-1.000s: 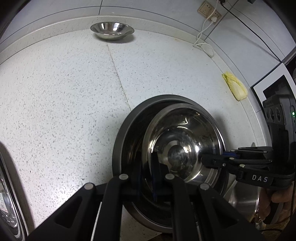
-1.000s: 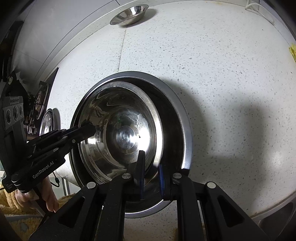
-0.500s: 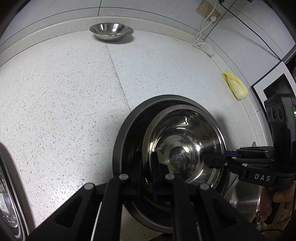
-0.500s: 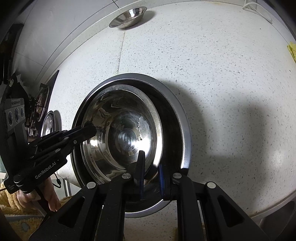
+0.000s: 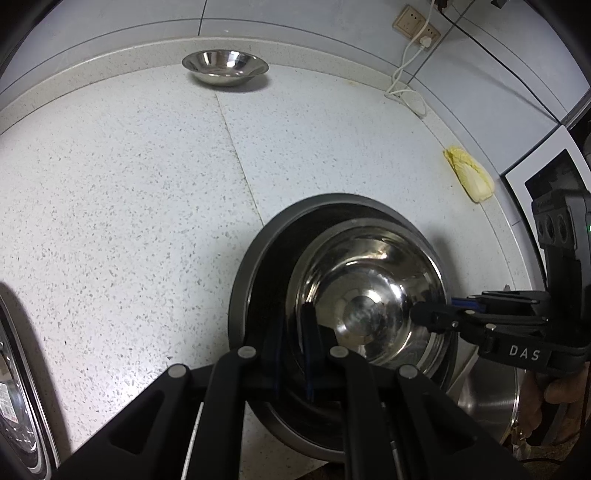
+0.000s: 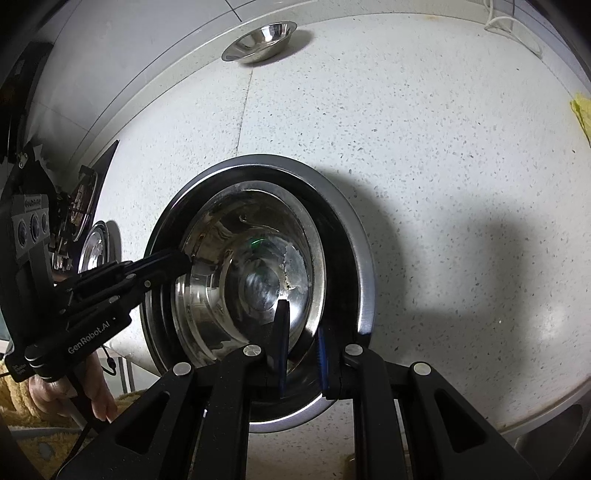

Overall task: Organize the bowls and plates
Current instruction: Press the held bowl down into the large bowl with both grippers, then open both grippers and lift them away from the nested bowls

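Left wrist: bowl [image 5: 365,295] between tongs [image 5: 293,332].

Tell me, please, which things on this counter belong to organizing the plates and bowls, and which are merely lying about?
Belongs to the job:
steel bowl gripped by both grippers
dark plate under it
small steel bowl by the wall

Lying about:
yellow cabbage piece
white cable
wall socket
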Available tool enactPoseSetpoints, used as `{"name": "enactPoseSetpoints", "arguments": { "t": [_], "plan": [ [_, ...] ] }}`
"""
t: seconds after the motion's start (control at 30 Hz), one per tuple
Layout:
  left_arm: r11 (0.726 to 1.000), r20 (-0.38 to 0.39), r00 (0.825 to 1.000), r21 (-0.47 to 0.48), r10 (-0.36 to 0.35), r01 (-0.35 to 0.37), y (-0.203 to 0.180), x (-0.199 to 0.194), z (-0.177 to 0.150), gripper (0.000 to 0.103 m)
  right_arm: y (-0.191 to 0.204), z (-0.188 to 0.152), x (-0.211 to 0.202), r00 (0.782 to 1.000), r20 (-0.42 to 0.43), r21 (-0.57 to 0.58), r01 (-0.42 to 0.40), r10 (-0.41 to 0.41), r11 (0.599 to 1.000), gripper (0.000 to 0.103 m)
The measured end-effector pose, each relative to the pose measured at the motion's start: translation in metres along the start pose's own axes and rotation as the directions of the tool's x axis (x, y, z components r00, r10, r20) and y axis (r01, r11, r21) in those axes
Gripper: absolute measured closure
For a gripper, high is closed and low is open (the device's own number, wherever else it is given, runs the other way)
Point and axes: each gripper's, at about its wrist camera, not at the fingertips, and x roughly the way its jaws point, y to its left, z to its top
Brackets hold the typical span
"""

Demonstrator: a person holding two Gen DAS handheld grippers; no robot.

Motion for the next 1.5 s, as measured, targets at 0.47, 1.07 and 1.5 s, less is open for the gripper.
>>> {"name": "enactPoseSetpoints", "arguments": {
  "t": [0.47, 1.07, 1.5],
  "plan": [
    [1.000, 0.035, 0.999, -0.014, 0.019, -0.019, 0.003, -0.012, 0.005, 0.094, -0.002, -0.004, -0.008, 0.999, 0.046, -0.014, -0.005, 0.006, 1.000, 0.090],
    [0.999, 0.118, 0.993, -0.047, 0.013, -0.008, 0.016, -0.047, 0.013, 0.054, 0.016, 0.001, -0.032, 0.990, 0.136, -0.089, 0.045, -0.033, 0.995, 0.050],
    [0.986, 0.010, 1.000, -0.169, 0.014, -0.012, 0.075, -0.020, 0.106, 0.043, 0.028, 0.105, -0.057, 0.971, 0.241, -0.152, 0.039, -0.002, 0.988, 0.032]
  ]
}}
